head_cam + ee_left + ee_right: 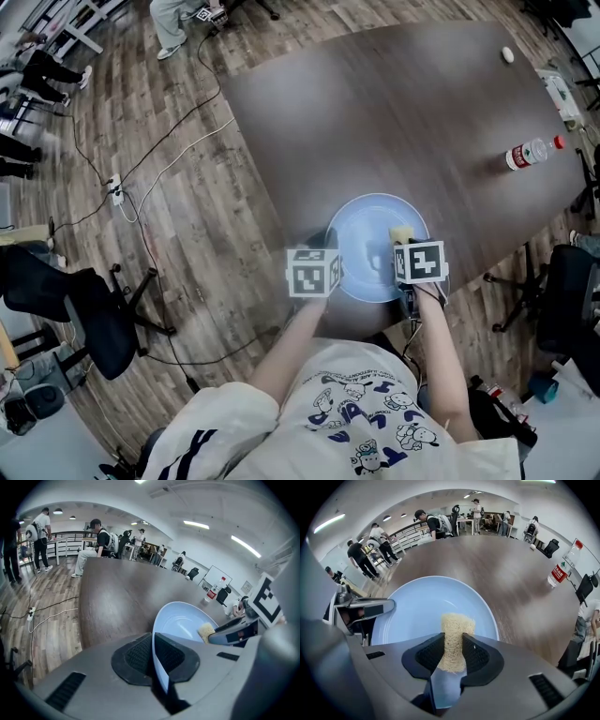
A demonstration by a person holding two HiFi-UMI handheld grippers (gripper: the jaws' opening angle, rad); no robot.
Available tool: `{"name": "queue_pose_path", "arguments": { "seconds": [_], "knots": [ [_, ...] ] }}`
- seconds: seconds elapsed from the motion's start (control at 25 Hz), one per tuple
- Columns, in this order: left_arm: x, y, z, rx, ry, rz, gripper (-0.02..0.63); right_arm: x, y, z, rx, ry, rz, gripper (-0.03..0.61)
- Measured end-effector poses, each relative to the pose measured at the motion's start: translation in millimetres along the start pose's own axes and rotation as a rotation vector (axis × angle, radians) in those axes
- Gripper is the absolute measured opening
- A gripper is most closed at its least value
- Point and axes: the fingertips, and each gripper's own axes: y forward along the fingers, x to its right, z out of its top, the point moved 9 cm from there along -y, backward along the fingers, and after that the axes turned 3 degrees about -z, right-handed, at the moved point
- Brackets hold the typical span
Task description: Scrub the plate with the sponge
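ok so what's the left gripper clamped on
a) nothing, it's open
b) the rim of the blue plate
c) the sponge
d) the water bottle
b: the left gripper is shut on the rim of the plate, while the sponge is pinched in the right gripper.

Bright ceiling strip lights — sharp centres, fisheye-warped, vignetted edges.

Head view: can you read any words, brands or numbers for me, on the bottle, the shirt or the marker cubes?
Bottle: red label, print too small to read.
Shirt: cartoon figures and blue letters, too blurred to read.
Left marker cube, right marker cube: black-and-white square patterns, no words.
Nothing else legible.
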Motion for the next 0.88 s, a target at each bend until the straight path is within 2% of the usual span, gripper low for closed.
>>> {"name": "queue_pose_path", "arguments": {
  "seconds": [0.44, 0.88],
  "knots": [
    [0, 1, 0, -0.001, -0.007, 0.002, 0.028, 2, -5, -20, -0.040, 0.006, 0.029, 0.118],
    [1, 1, 0, 0.001, -0.013, 0.004, 0.028, -10, -10, -38, -0.089, -0.033, 0.073, 0.118]
  ]
}}
